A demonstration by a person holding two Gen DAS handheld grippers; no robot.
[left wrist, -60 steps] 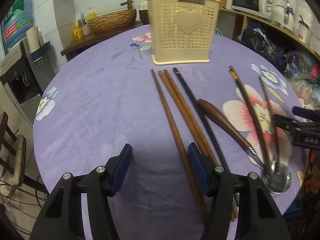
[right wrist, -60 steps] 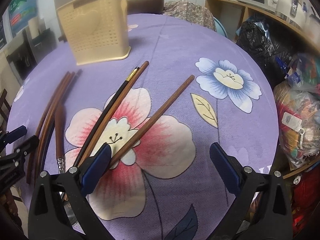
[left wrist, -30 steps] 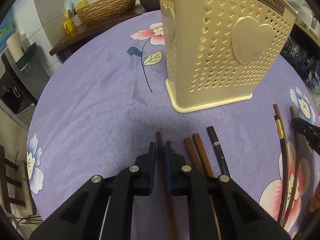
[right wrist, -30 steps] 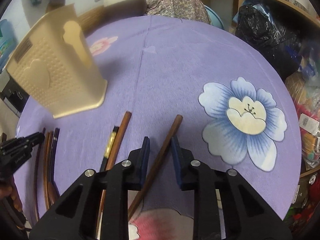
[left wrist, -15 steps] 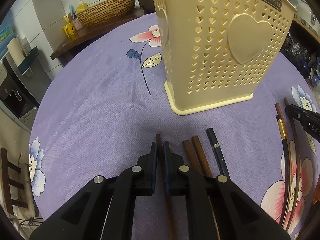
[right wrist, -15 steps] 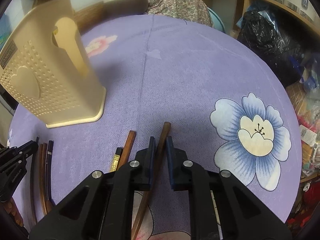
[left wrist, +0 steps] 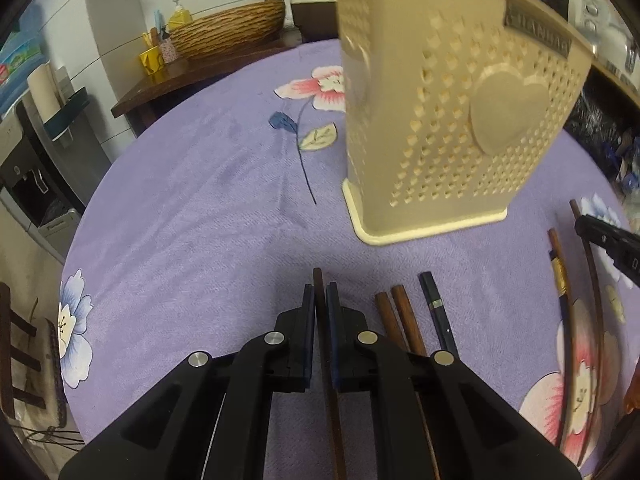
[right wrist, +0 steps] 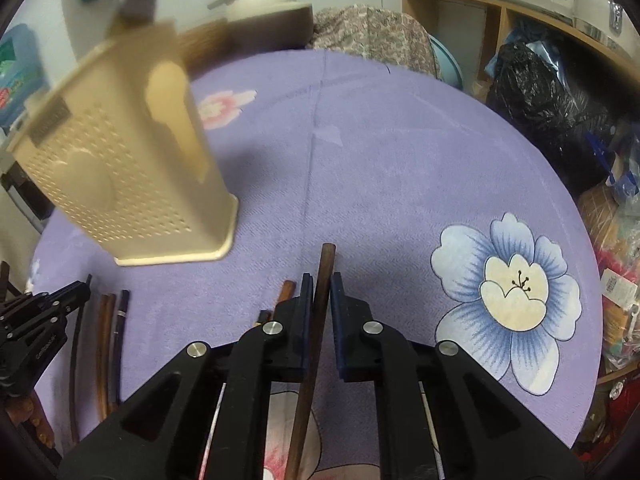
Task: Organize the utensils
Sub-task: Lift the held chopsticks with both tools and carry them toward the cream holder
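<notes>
Between the left jaws: left gripper [left wrist: 318, 304] pinches a dark brown chopstick [left wrist: 319, 280] near its far tip, which pokes out just past the pads.
Right of the left jaws: two brown chopsticks [left wrist: 394, 312] and a black chopstick [left wrist: 434, 306] lie side by side on the purple floral cloth [left wrist: 200, 220], untaken.
Ahead of the left jaws: cream utensil holder [left wrist: 440, 128], upright, well apart from the gripped tip; judged the destination.
Between the right jaws: right gripper [right wrist: 319, 312], jaws just closed, clamps another brown chopstick [right wrist: 326, 264] near its tip.
Left of the right jaws: further sticks flat on the cloth.
Grip reason: judged that holding near one end lets each stick tip upright into the holder.
Pose: both grippers angle steeply downward toward the cloth.
</notes>
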